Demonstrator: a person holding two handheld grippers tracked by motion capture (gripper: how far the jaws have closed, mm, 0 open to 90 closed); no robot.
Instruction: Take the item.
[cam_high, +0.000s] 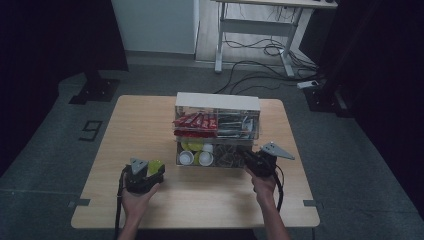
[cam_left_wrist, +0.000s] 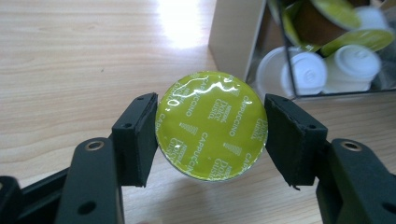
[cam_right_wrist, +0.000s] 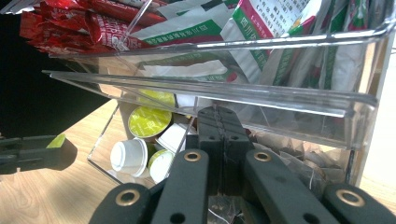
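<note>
A lime-green coffee capsule (cam_left_wrist: 210, 112) with "Cappuccino" printed on its foil lid sits between the black pads of my left gripper (cam_left_wrist: 211, 137), which is shut on it just over the wooden table. In the high view this gripper (cam_high: 156, 169) holds the capsule (cam_high: 154, 165) left of the clear organizer's (cam_high: 218, 101) lower drawer (cam_high: 181, 162). My right gripper (cam_right_wrist: 219, 126) is shut, pads pressed together, at the drawer's front right (cam_high: 248, 159). The drawer holds green capsules (cam_right_wrist: 148, 121) and white capsules (cam_right_wrist: 128, 156).
The organizer's upper tier carries red sachets (cam_high: 195, 121) and green-and-white packets (cam_right_wrist: 261, 28). Brown wrapped pieces (cam_high: 227, 159) fill the drawer's right part. Bare table (cam_high: 200, 200) lies in front of the organizer. A desk frame and cables (cam_high: 260, 50) stand on the floor behind.
</note>
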